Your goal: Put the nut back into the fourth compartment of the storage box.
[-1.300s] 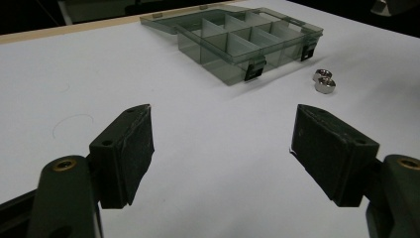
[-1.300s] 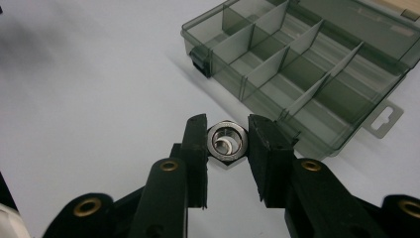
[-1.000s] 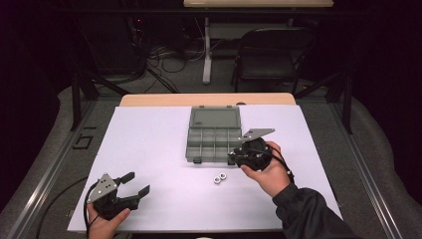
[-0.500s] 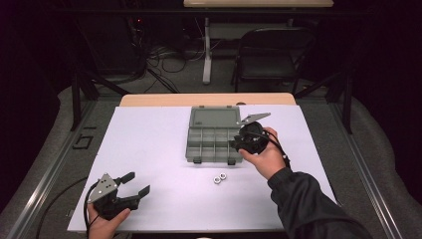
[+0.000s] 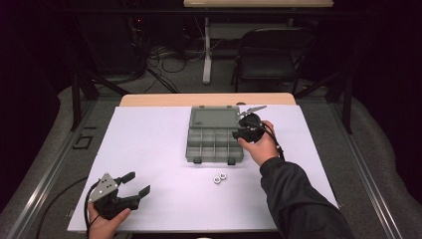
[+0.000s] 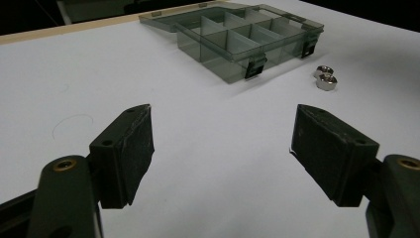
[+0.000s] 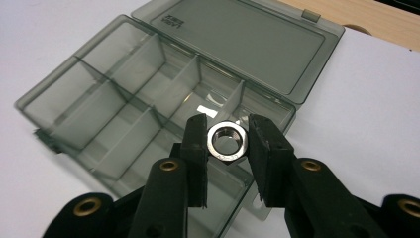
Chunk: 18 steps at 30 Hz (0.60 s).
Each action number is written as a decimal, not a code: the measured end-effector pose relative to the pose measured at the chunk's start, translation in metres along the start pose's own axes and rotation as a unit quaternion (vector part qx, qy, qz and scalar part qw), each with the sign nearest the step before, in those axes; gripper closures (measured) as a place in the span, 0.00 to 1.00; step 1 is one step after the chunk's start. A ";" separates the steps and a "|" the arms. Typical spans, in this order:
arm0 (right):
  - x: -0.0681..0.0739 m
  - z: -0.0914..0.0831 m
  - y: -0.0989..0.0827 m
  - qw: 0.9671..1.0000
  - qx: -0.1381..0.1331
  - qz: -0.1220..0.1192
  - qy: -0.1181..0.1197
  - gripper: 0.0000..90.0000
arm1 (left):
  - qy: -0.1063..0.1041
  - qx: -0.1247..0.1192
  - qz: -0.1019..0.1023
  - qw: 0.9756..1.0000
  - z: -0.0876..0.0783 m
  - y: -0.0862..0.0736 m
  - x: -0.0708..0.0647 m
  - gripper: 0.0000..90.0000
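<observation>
Two nuts (image 5: 220, 178) lie before the open box (image 5: 215, 142).

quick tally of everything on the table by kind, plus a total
hex nuts: 3, one held in the right gripper, two loose on the table
compartment box: 1
grippers: 2, the right one and the left gripper
total: 6

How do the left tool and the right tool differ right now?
The left tool stands open with nothing between its jaws; the right tool is shut on a hex nut.
The left tool sits low near the table's front corner; the right tool is held over the open organizer box, at its right end.
Both have the same black two-jaw build and are hand-held.
</observation>
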State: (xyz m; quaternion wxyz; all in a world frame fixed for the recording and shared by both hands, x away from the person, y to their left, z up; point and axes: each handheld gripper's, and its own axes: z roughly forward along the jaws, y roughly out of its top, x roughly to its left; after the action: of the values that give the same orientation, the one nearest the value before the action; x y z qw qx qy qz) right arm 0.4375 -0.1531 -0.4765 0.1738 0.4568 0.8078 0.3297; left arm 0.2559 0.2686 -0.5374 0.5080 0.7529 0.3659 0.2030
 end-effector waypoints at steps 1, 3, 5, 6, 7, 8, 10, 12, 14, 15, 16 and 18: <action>0.000 0.000 0.000 1.000 0.000 0.000 0.000 0.78 | 0.000 0.001 0.001 1.000 0.000 0.000 0.000 0.27; -0.002 0.007 0.000 1.000 0.000 0.004 -0.005 0.78 | -0.001 0.003 0.001 1.000 0.000 0.000 0.000 0.27; -0.003 0.014 0.000 1.000 -0.003 0.006 -0.010 0.78 | -0.002 0.002 0.001 1.000 0.000 0.000 0.000 0.27; -0.004 0.017 0.000 1.000 -0.001 0.005 -0.015 0.78 | -0.002 0.003 0.001 1.000 0.000 0.000 0.000 0.27; -0.004 0.020 -0.001 1.000 0.004 0.009 -0.019 0.78 | -0.002 0.003 0.001 1.000 0.000 0.000 0.000 0.27; -0.005 0.023 -0.001 1.000 0.005 0.012 -0.022 0.78 | -0.002 0.003 0.002 1.000 0.000 0.000 0.000 0.27; -0.007 0.028 -0.002 0.999 0.004 0.012 -0.030 0.78 | -0.002 0.002 0.001 1.000 0.000 0.000 0.000 0.27; -0.009 0.034 -0.002 0.999 0.010 0.019 -0.037 0.78 | -0.001 0.003 0.002 1.000 0.000 0.000 0.001 0.27; -0.010 0.036 -0.003 0.999 0.005 0.020 -0.036 0.78 | -0.001 0.003 0.002 1.000 0.000 0.000 0.000 0.27; -0.010 0.037 -0.003 0.999 0.006 0.019 -0.038 0.78 | -0.001 0.003 0.002 1.000 0.000 0.000 0.000 0.27; -0.009 0.038 -0.004 0.999 0.008 0.018 -0.039 0.78 | -0.002 0.003 0.002 1.000 0.000 0.000 0.000 0.27; -0.007 0.040 -0.003 0.999 0.009 0.015 -0.037 0.78 | -0.003 0.002 0.002 1.000 0.000 0.000 0.000 0.27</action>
State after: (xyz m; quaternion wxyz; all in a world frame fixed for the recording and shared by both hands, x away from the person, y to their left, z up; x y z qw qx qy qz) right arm 0.4621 -0.1450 -0.5078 0.1943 0.4821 0.7968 0.3083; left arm 0.2561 0.2688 -0.5375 0.5068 0.7553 0.3637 0.2011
